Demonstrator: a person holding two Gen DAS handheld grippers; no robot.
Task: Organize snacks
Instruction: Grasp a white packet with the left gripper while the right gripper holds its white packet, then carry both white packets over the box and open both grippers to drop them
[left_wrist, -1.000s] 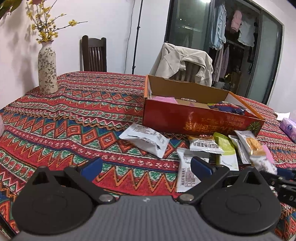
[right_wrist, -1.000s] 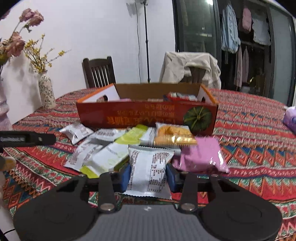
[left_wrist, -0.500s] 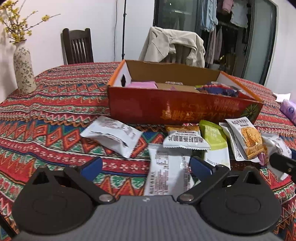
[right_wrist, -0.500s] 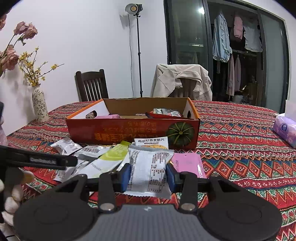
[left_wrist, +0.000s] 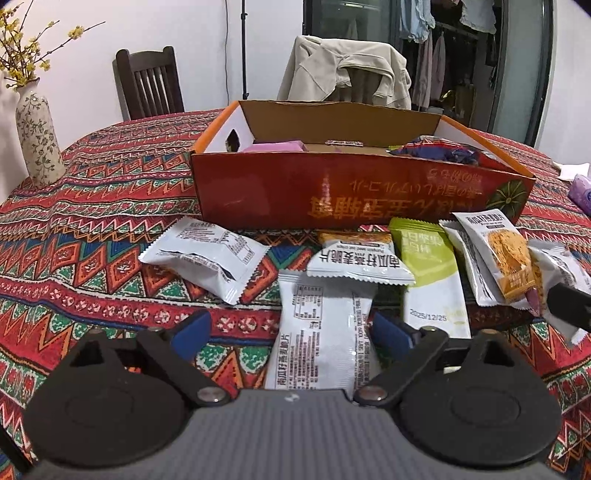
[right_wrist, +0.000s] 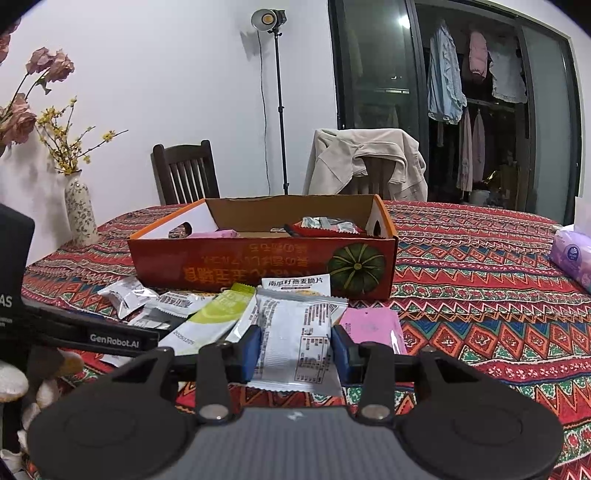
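Left to right across the worktop (left_wrist: 110, 206): a lone white packet (left_wrist: 207, 258) lies apart at left, then the loose pile directly in front of the orange box (left_wrist: 332, 192), I judge because the box is where they all go. My left gripper (left_wrist: 291, 332) straddles a long white wafer packet (left_wrist: 321, 332) lying flat with its far end tucked under another white packet (left_wrist: 360, 264); the jaws are closing, the packet is between them, and the pads do not yet press on it. A green sachet (left_wrist: 430, 273) and a biscuit packet (left_wrist: 506, 258) lie just beside. My right gripper (right_wrist: 295, 345) is clenched on a white snack packet (right_wrist: 299, 343), pinched across its width and held level near the box front, ready, I judge, to carry over the wall. A pink packet (right_wrist: 373, 328) lies just right of it. The box already holds a pink packet and some dark wrappers.
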